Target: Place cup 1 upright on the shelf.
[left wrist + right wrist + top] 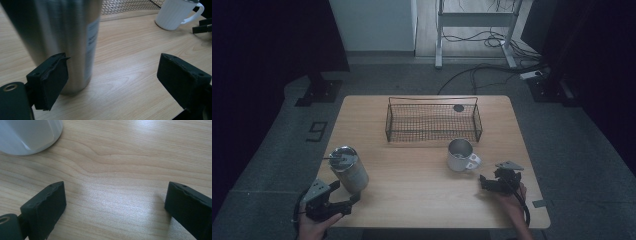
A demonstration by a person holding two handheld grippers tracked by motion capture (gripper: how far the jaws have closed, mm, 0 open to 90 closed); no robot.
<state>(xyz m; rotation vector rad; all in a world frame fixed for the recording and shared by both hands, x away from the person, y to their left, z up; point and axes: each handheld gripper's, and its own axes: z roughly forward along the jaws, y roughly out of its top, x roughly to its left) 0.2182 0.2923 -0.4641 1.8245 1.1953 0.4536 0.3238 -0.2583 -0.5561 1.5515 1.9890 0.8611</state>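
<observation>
2 hand-held grippers resting apart at the desk (422,175).
Left hand-held gripper (343,197) is gaping just beside the steel tumbler (348,169) — nothing clamped; right hand-held gripper (486,181) is sitting wide open near the white mug (462,155) — not touching.

Item count on the table (422,185): one steel tumbler (348,169), located at 9 o'clock from the table centre, near the left edge. One white mug (461,154), located at 3 o'clock from the centre, handle toward 4 o'clock. One black wire basket (433,121), located at 12 o'clock, along the far edge. Handheld grippers, two in total: the left gripper (343,194) at 7 o'clock and the right gripper (486,181) at 4 o'clock. Each gripper carries two black jaws.
</observation>
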